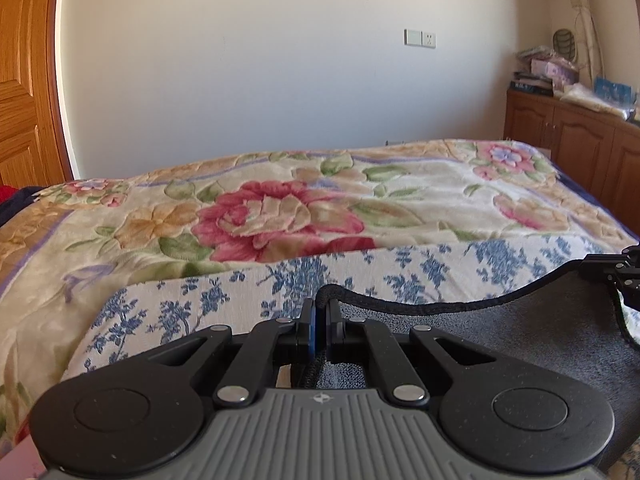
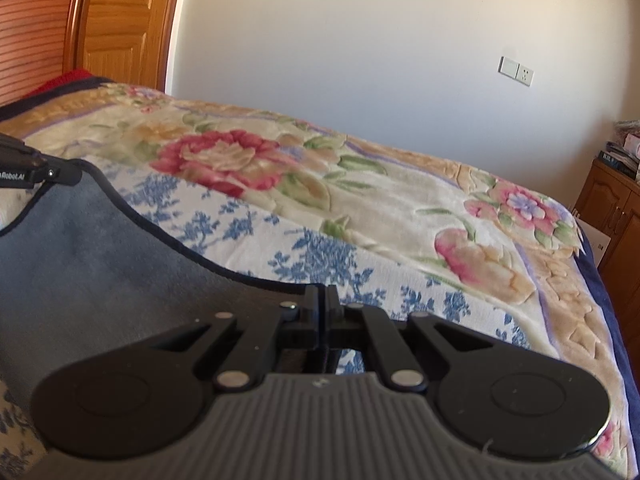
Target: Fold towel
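Towel point(image 1: 520, 332), one grey dark-edged cloth, hangs clamped by both the left gripper point(image 1: 319, 320) and right gripper point(image 2: 323, 312), lower part hidden.

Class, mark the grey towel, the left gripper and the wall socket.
grey towel point(image 1: 540, 332): left wrist view, its flat grey face.
left gripper point(image 1: 320, 320): left wrist view, between the fingertips pinching the hem.
wall socket point(image 1: 420, 38): left wrist view, its white plate.
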Motion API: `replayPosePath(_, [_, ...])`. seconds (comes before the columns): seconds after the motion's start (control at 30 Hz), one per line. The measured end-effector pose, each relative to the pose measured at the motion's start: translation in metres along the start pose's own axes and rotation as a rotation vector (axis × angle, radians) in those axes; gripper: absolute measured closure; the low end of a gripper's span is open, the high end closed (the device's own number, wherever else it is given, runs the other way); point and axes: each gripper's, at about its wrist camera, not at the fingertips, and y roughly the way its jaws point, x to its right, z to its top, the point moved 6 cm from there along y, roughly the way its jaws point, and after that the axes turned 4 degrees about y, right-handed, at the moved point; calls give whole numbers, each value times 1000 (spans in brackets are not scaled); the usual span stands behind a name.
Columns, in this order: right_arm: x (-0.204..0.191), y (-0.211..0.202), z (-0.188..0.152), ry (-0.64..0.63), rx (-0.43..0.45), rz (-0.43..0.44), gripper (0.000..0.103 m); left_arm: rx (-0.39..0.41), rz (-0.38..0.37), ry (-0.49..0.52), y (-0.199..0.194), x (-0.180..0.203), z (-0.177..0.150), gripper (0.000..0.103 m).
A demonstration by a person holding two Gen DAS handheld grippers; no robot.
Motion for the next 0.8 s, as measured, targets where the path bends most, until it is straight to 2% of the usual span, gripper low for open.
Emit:
replayPosePath(0.47, [3,12,-13,12,-33,3,99,-32,20,45,18,3,-12,97])
replayPosePath(0.57, [3,12,-15,20,-37,7,98,-39,22,46,19,4,-13,94])
replayPosePath(0.63, [0,11,-15,2,-37,1,79,-40,11,39,18,4,-13,83])
replayPosePath(0.7, [-1,9,-14,1,-32,4,63,-39,4,35,17,5,-13,78])
replayPosePath(0.73, [-1,7,-13,3,-27,6,60,-37,4,35,16,5,-12,74])
replayPosePath(0.8, [-2,4,-11,4,-18,5,60,-28,4,34,13,6,-9,65])
